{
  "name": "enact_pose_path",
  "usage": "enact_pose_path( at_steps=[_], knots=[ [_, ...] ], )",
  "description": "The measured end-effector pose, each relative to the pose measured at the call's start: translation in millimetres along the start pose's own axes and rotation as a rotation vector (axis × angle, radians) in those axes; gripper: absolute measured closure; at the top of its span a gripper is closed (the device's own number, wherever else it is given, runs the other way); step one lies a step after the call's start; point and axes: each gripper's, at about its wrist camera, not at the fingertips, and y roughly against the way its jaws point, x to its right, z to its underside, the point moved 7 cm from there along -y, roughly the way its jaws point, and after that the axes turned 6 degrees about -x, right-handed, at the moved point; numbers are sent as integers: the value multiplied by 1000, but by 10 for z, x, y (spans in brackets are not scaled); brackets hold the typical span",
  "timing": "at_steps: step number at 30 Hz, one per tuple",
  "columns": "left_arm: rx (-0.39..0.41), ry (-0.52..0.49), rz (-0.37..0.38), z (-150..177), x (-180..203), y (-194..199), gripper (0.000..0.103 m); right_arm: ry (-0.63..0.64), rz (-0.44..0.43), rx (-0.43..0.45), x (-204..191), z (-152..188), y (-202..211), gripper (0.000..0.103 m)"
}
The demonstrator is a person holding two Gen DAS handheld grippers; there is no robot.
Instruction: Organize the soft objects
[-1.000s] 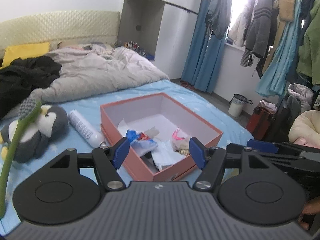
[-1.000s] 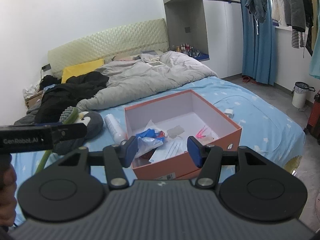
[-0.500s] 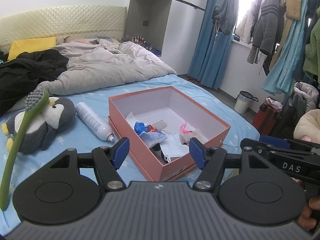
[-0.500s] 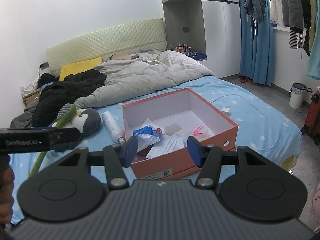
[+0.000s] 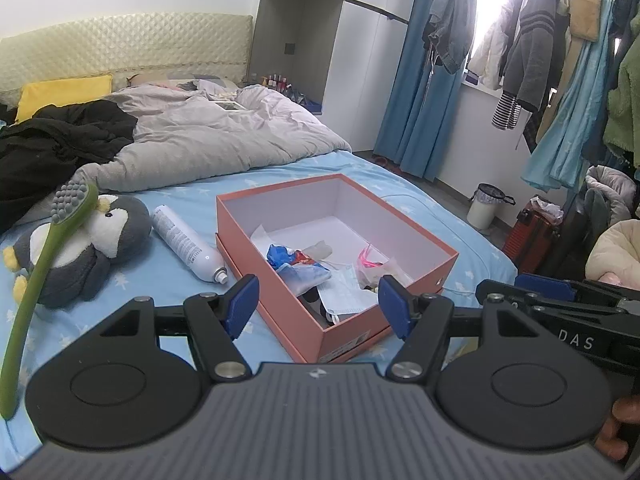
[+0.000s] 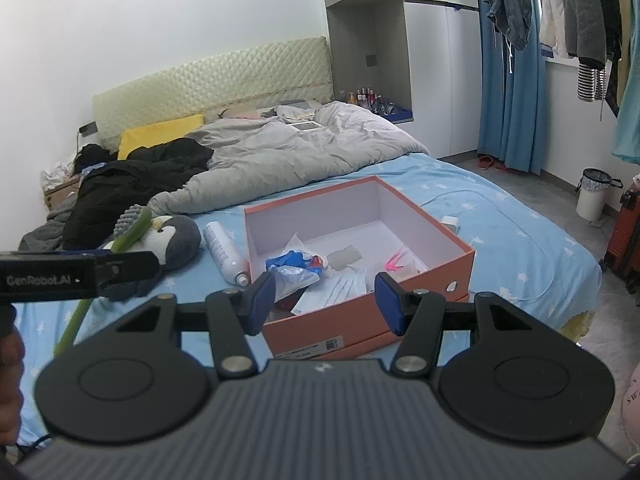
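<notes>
An orange shoe box (image 5: 240, 236) (image 6: 360, 322) stands open on the blue bed sheet, holding a blue plastic bag (image 5: 286, 256) (image 6: 294, 262), face masks (image 5: 346, 292) and a pink scrap (image 6: 394, 260). Left of it lie a white spray can (image 5: 186, 244) (image 6: 222, 246) and a grey penguin plush (image 5: 100, 248) (image 6: 178, 236), with a green long-handled brush (image 5: 44, 256) (image 6: 130, 236) leaning across the plush. My left gripper (image 5: 318, 306) hovers open in front of the box, nothing between its blue pads. Beside it my right gripper (image 6: 325, 304) is also open and empty.
A grey duvet (image 5: 208, 140) and black clothes (image 5: 52, 144) are piled toward the headboard. Right of the bed are a white bin (image 5: 486, 206), a red suitcase (image 5: 532, 236) and hanging clothes (image 5: 532, 52). A white charger and cable (image 6: 450, 222) lie on the sheet.
The left wrist view has shifted a little, so the box and plush sit slightly further right and higher. The right view is nearly the same. Both jaw gaps are unchanged.
</notes>
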Motion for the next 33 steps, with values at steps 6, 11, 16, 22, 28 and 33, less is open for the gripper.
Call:
enact_pose_path(
  at_steps=[6,11,16,22,28,33],
  knots=[
    [5,-5,-16,-4,-6,34,21,36,18,16,-39,22,-1,39],
    [24,2,-41,-24,-42,91,3,6,21,18,-6,1,-7,8],
    [21,42,-71,-52,-145,89,0,-1,24,19,5,-5,-6,0],
    [-2,31,-95,-39,-151,55,0,-19,25,6,28,25,-28,0],
    [-8,24,-82,-49,-121,53,0,-32,22,-1,41,27,-36,0],
    [-11,29,-49,-51,-101,64,0,-33,21,-5,42,27,-50,0]
  ],
)
